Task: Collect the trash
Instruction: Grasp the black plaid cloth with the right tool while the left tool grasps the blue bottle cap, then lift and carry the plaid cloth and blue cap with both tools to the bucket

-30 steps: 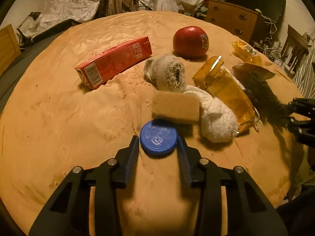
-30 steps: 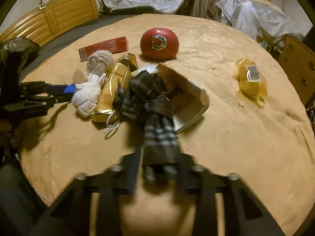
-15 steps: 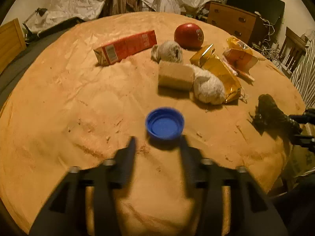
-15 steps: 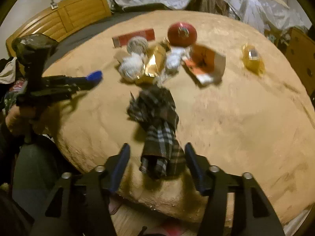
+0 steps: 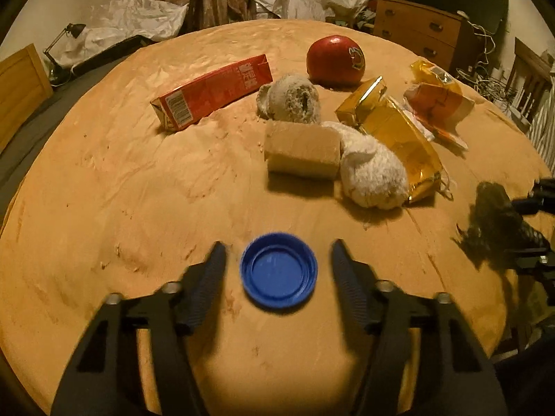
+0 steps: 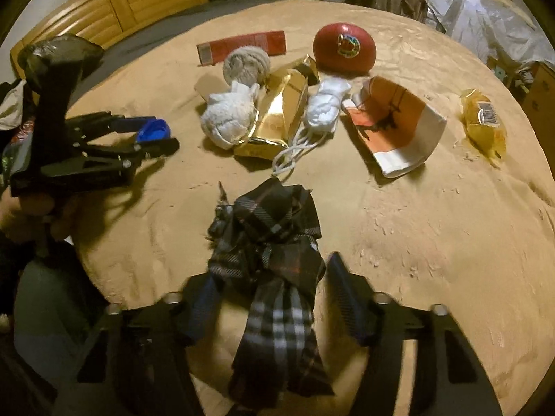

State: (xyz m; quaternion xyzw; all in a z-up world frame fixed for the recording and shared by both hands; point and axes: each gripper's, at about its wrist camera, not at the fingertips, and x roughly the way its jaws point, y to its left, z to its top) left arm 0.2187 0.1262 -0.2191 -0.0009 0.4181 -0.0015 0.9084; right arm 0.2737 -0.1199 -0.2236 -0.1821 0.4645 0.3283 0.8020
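Observation:
A blue bottle cap [image 5: 279,272] lies hollow side up on the tan round table [image 5: 121,190]. It sits between the fingers of my left gripper [image 5: 278,245], with a gap on each side while the jaws are closing. A dark plaid cloth [image 6: 274,242] lies bunched near the table's front edge. My right gripper [image 6: 270,267] straddles it with closing jaws, and the pads do not visibly press it. In the right wrist view my left gripper [image 6: 156,135] shows at the left with the cap [image 6: 152,130].
A pile sits mid-table: red carton [image 5: 211,95], red ball [image 5: 334,59], cardboard tube [image 5: 301,149], sock balls [image 5: 371,173], gold bag [image 5: 392,128] and orange paper cup [image 6: 395,128]. A yellow wrapper [image 6: 484,128] lies apart at the right. Drawers [image 5: 416,27] stand beyond the table.
Both grippers went from shut to open. The cap, let go, now lies hollow side up. The plaid cloth was dragged out of the pile to the front edge and released.

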